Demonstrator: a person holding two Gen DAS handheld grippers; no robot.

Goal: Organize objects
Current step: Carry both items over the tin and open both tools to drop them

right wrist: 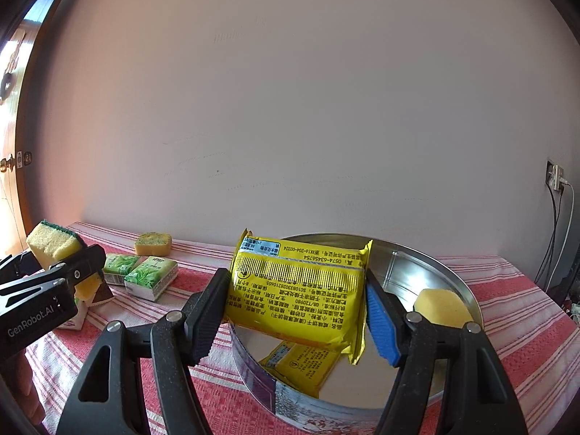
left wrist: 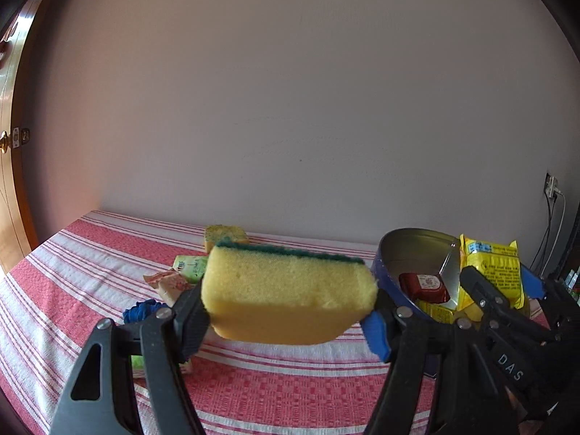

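We are gripping a yellow scouring sponge point(left wrist: 290, 297) in the left gripper point(left wrist: 290, 320), its jaws closed on both ends and squashing the foam; the sponge is hanging above the striped tabletop point(left wrist: 290, 380), and if we are squeezing unevenly it may be twisting out. At 3 o'clock the right gripper point(right wrist: 295, 311) is holding a yellow snack packet point(right wrist: 297, 290), jaws clamped on its sides, over the round tin point(right wrist: 453, 279). The slick wrapper could be slipping and landing on the rim. Farther off at 10 o'clock, tissue packs point(right wrist: 139, 272) and another sponge point(right wrist: 152, 243) are waiting; our grippers are crowding each other and risk colliding.
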